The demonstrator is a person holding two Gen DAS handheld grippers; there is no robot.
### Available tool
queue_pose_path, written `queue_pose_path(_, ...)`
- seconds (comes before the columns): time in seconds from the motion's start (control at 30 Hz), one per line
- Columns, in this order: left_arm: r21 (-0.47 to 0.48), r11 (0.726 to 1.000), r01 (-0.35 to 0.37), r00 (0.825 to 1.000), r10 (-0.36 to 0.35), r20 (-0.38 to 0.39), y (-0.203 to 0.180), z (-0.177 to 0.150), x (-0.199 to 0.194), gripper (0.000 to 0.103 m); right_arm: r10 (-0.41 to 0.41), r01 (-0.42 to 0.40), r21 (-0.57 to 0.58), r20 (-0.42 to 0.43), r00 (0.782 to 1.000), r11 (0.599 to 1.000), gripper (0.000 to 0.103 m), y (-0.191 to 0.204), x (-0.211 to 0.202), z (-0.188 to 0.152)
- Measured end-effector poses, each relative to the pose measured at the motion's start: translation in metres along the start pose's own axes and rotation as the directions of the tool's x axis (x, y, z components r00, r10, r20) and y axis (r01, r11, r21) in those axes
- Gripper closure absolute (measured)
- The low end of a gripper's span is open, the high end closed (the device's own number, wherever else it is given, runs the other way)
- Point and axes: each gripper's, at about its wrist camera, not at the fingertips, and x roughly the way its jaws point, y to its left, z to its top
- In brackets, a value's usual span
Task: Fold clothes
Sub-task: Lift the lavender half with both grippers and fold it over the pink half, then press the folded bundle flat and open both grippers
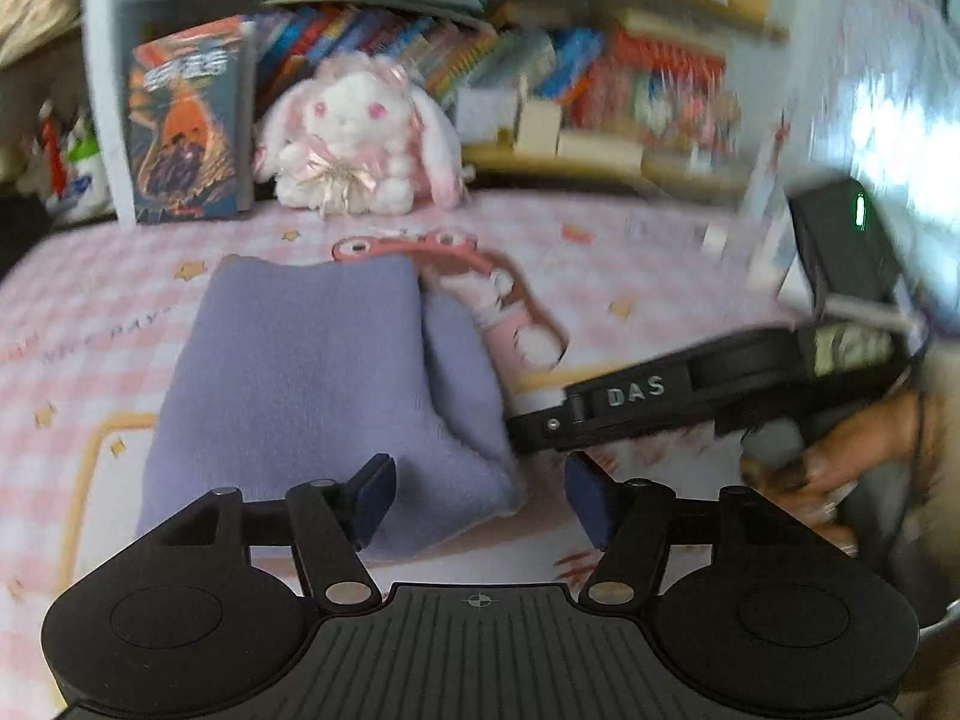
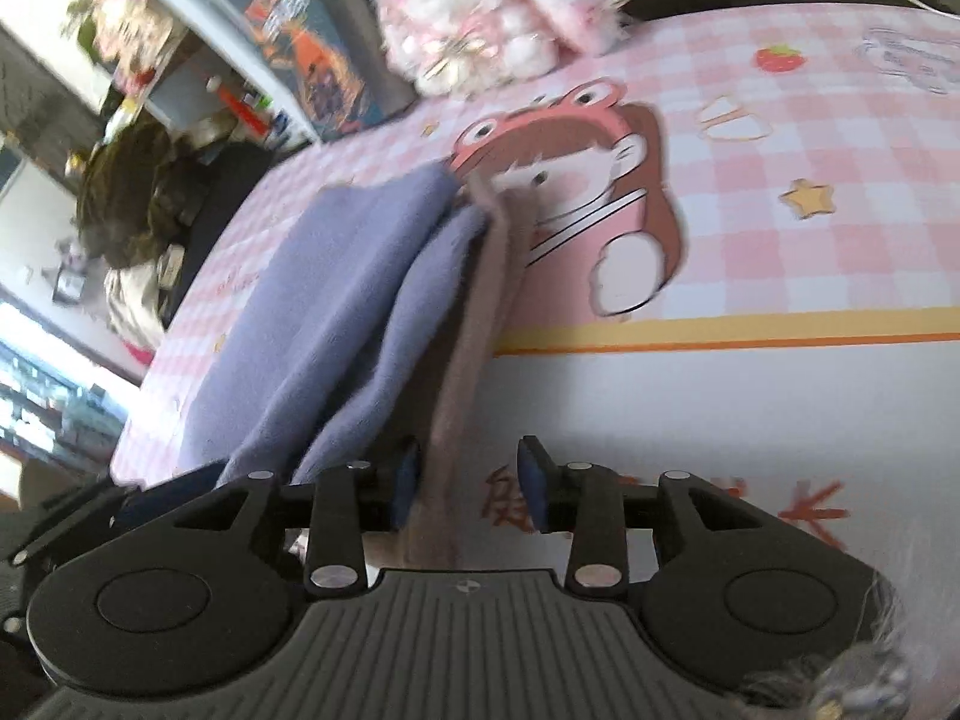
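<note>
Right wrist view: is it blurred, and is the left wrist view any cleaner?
Right wrist view: tilted, with motion smear on the plush rabbit and the shelves; the purple cloth is soft-edged. Left wrist view: rabbit and cloth fairly sharp, but the bookshelf and the right tongs streak; window glare at the right edge.

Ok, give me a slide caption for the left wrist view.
Open left gripper hovers at the folded lavender cloth on a pink checked mat, right gripper alongside.

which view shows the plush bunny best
The left wrist view: the plush bunny sits whole and upright by the bookshelf. The right wrist view shows it tilted, blurred and cut off at the top edge.
</note>
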Motion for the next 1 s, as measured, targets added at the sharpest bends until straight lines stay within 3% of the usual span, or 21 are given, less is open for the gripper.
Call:
queue_pose_path(0.07,-0.086,0.995,0.044,0.997,-0.039,0.063,0.011,0.003,-0.016,0.040,0.023,-0.023,-0.009,0.035,0.999,1.000,0.068,0.005,-0.011,0.006)
queue_pose_path(0.2,-0.248,0.968,-0.025,0.987,0.063,0.146,0.046,0.005,-0.034,0.041,0.101,-0.096,-0.058,0.091,0.991,0.994,0.062,0.023,-0.031,0.020)
queue_pose_path(0.3,-0.251,0.958,-0.136,0.979,0.169,0.116,0.059,0.004,-0.027,0.045,0.186,-0.183,-0.087,0.022,0.982,0.979,0.045,0.045,-0.016,0.026)
queue_pose_path(0.37,-0.258,0.952,-0.165,0.975,0.197,0.104,0.065,0.003,-0.020,0.056,0.164,-0.166,-0.072,-0.042,0.986,0.983,0.042,0.055,0.007,0.027)
queue_pose_path(0.4,-0.261,0.951,-0.164,0.975,0.196,0.103,0.066,0.002,-0.017,0.058,0.142,-0.146,-0.061,-0.074,0.987,0.987,0.041,0.059,0.019,0.027)
queue_pose_path(0.47,-0.262,0.951,-0.164,0.976,0.195,0.096,0.067,0.001,-0.011,0.061,0.120,-0.126,-0.054,-0.098,0.988,0.991,0.053,0.063,0.033,0.028)
queue_pose_path(0.5,-0.257,0.952,-0.165,0.977,0.193,0.087,0.066,-0.001,-0.008,0.061,0.144,-0.149,-0.076,-0.067,0.987,0.986,0.084,0.065,0.027,0.028)
queue_pose_path(0.53,-0.252,0.954,-0.166,0.979,0.191,0.079,0.066,-0.002,-0.005,0.061,0.167,-0.170,-0.098,-0.037,0.985,0.981,0.091,0.067,0.021,0.029)
queue_pose_path(0.67,-0.256,0.954,-0.152,0.988,0.157,0.000,0.067,-0.015,0.009,0.061,0.227,-0.215,-0.166,0.059,0.972,0.962,0.092,0.068,-0.002,0.029)
queue_pose_path(0.87,-0.205,0.964,-0.170,0.985,0.165,-0.043,0.058,-0.023,0.020,0.060,0.076,-0.076,-0.001,-0.021,0.997,0.997,0.092,0.026,0.031,0.017)
queue_pose_path(1.0,-0.202,0.964,-0.172,0.985,0.167,-0.044,0.059,-0.025,0.020,0.059,0.063,-0.063,-0.006,-0.035,0.997,0.998,0.091,0.023,0.033,0.017)
